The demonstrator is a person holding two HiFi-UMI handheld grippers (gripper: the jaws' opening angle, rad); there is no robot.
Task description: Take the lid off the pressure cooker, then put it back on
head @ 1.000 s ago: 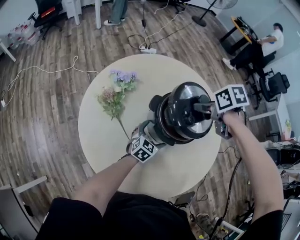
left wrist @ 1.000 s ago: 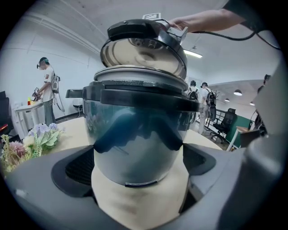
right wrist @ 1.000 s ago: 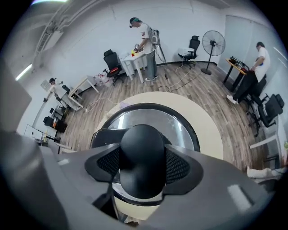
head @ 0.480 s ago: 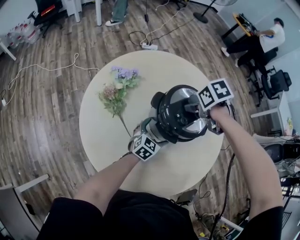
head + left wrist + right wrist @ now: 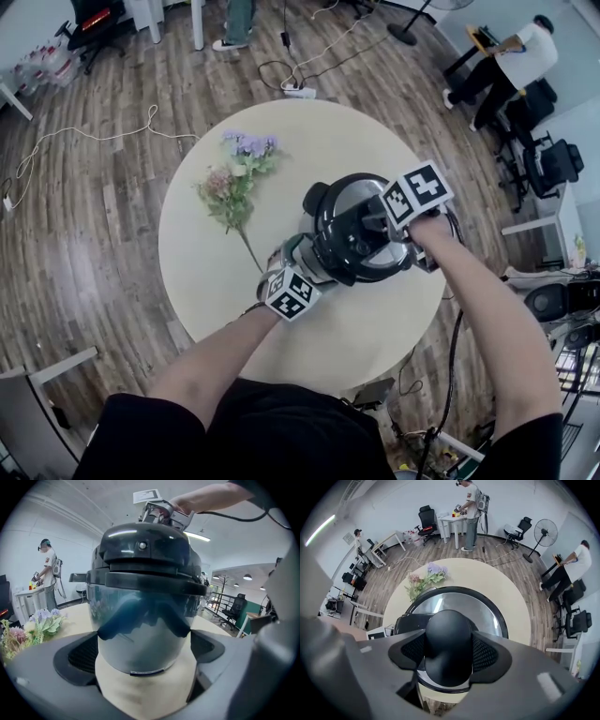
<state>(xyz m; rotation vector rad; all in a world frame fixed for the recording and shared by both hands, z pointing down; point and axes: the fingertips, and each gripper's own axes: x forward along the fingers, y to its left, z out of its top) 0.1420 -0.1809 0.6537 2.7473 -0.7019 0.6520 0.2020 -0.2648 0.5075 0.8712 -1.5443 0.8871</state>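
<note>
A steel pressure cooker [image 5: 328,246] stands on the round beige table [image 5: 211,281]. Its black-rimmed lid [image 5: 354,223] sits on top of the pot. My right gripper [image 5: 398,223] points straight down and is shut on the lid's black knob [image 5: 447,644], one pad on each side. From the near left, my left gripper [image 5: 314,262] reaches in, its jaws wide and closed against the cooker's shiny body [image 5: 140,630]. In the left gripper view the lid [image 5: 145,555] looks level on the pot, with the right gripper [image 5: 161,513] above it.
A bunch of artificial flowers [image 5: 232,187] lies on the table left of the cooker. Cables and a power strip [image 5: 298,92] run over the wooden floor behind. People stand at desks at the far right [image 5: 511,56] and the back [image 5: 471,503].
The right gripper has come down and to the left with the lid, which was raised and tilted off to the right and now sits over the pot. The left gripper stayed put.
</note>
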